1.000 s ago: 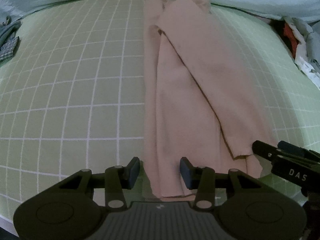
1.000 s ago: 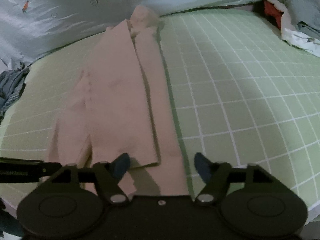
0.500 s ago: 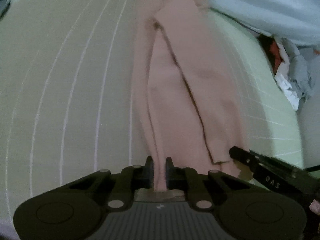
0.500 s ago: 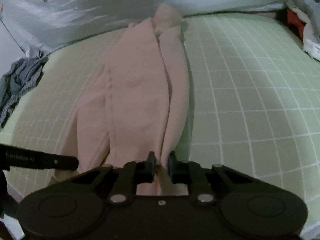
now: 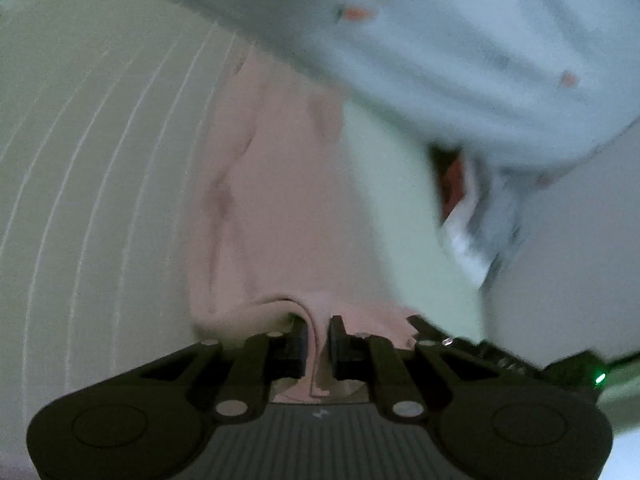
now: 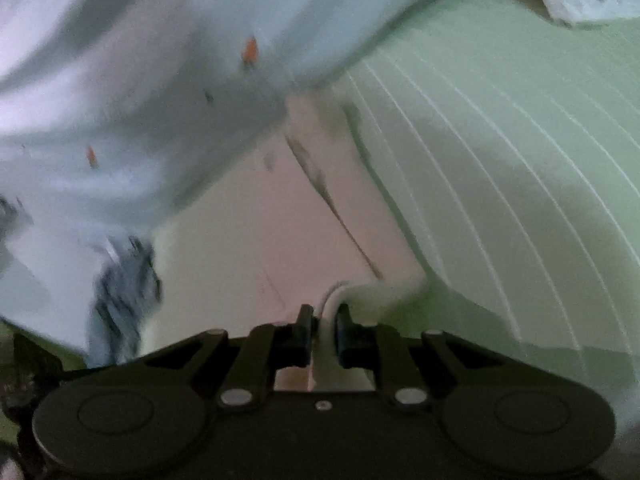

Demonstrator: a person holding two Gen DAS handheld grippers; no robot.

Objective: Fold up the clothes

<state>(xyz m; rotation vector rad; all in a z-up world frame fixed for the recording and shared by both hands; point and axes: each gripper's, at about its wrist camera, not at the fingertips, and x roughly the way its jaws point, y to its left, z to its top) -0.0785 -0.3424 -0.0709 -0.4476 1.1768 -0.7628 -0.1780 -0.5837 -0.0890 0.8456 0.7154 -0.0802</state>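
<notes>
A long pink garment [image 5: 276,184] lies lengthwise on the green grid-lined mat [image 5: 100,160], folded in from both sides. My left gripper [image 5: 318,328] is shut on its near hem, and the cloth bulges up in a fold just past the fingertips. My right gripper [image 6: 322,322] is shut on the same near edge of the pink garment [image 6: 280,216], with pale fabric pinched between its pads. The right gripper's black body [image 5: 472,346] shows at the lower right of the left wrist view. Both views are motion-blurred.
A pale blue sheet with small carrot prints [image 5: 440,40] bounds the mat's far side. A heap of red, white and grey clothes [image 5: 468,208] sits at the right. Dark grey clothing [image 6: 120,288] lies off the mat's left edge. The green mat [image 6: 500,160] stretches right.
Both grippers went from open to shut on the garment's near hem, and now lift it and carry it forward toward the far end; the views have tilted up and blurred.
</notes>
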